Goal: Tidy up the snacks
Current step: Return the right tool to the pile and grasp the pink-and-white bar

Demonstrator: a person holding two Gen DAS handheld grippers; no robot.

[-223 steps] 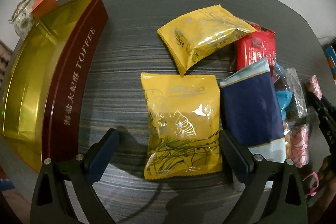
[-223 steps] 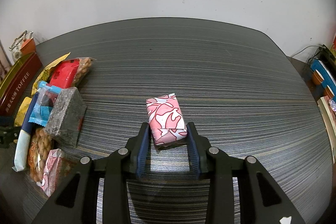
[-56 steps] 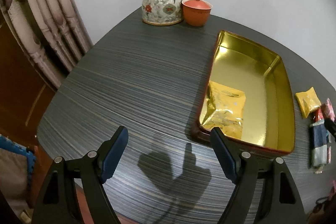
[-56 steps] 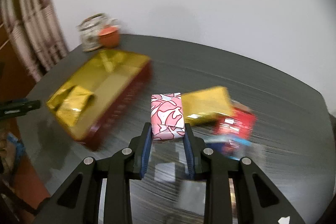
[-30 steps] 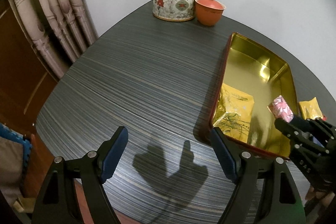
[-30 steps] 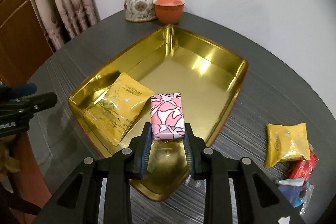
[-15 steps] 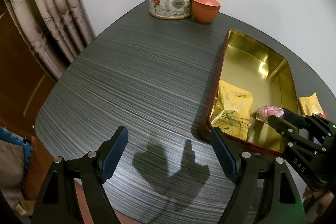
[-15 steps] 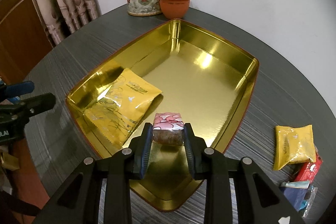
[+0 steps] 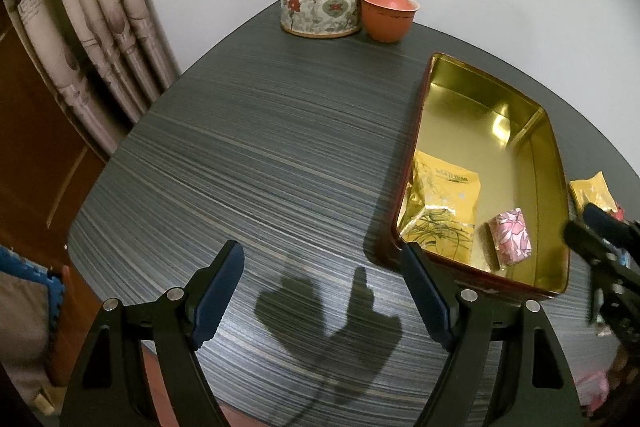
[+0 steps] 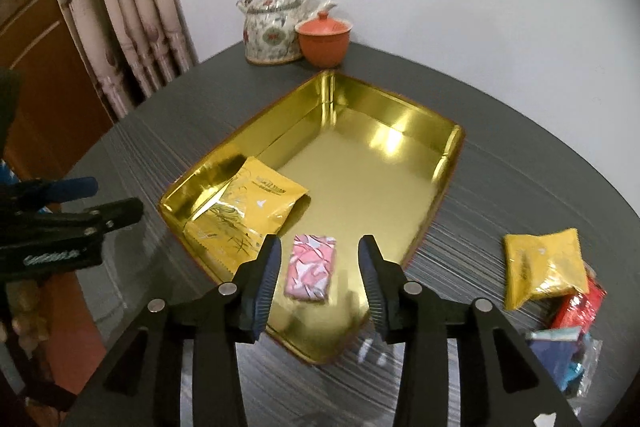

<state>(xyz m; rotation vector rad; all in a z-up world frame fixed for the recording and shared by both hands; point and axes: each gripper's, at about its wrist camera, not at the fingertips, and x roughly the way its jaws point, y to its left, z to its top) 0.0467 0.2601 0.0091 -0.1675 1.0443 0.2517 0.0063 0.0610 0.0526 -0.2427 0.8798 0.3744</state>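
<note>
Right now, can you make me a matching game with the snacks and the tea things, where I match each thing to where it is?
Things:
1. pink patterned snack
2. big yellow packet
3. small yellow packet
4. orange lidded cup

Places:
A. on the table, outside the gold tin
B. beside the flowered teapot
C. in the tin, leaning on its left wall
D. flat on the tin floor, below the opening right gripper

Pairs: 1-D, 2-C, 3-A, 4-B
</note>
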